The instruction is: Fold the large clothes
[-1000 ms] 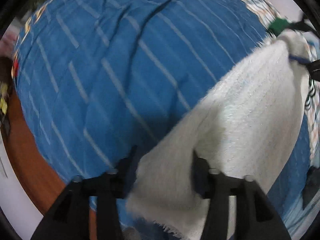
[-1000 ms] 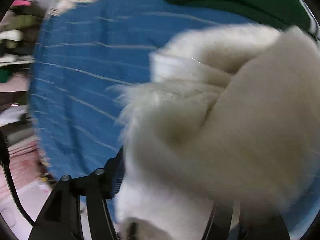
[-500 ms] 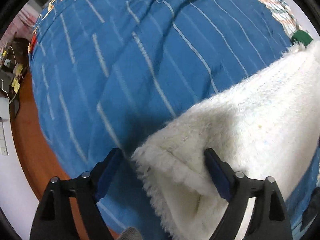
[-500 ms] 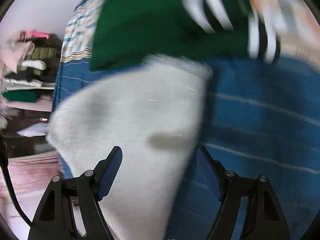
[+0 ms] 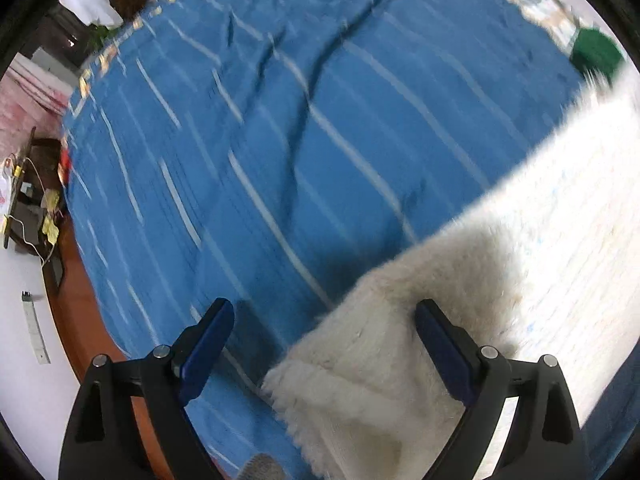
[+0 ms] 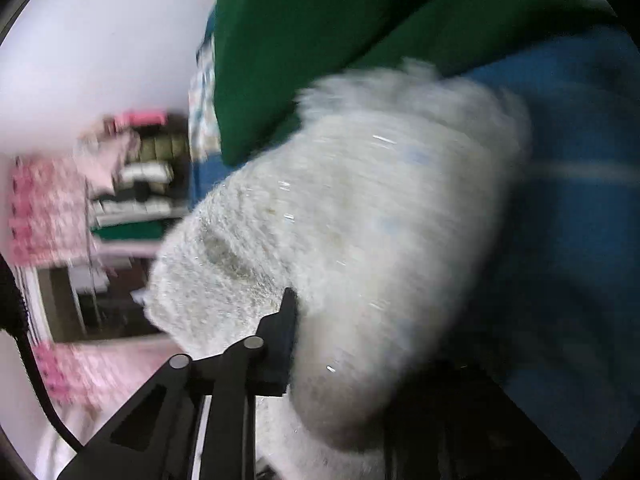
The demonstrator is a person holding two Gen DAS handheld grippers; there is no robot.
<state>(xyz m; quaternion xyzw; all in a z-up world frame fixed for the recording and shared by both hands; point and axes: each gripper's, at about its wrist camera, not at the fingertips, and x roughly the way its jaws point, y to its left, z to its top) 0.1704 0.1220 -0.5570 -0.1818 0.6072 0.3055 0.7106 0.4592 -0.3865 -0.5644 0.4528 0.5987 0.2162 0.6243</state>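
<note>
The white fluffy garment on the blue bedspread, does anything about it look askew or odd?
The white garment lies slantwise on the bedspread, its near corner doubled over unevenly between the left gripper's open jaws.

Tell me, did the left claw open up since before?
Yes. The left claw spread wider; it gripped the white fluffy sweater before, and now its pads stand apart over the blue striped sheet.

One fluffy white garment (image 5: pixel 500 280) lies on one blue bedspread (image 5: pixel 280 140) with thin white stripes, beside one green garment (image 6: pixel 320 40). Two grippers are counted, the left gripper (image 5: pixel 324 336) and the right gripper (image 6: pixel 320 340), each with two fingers.
</note>
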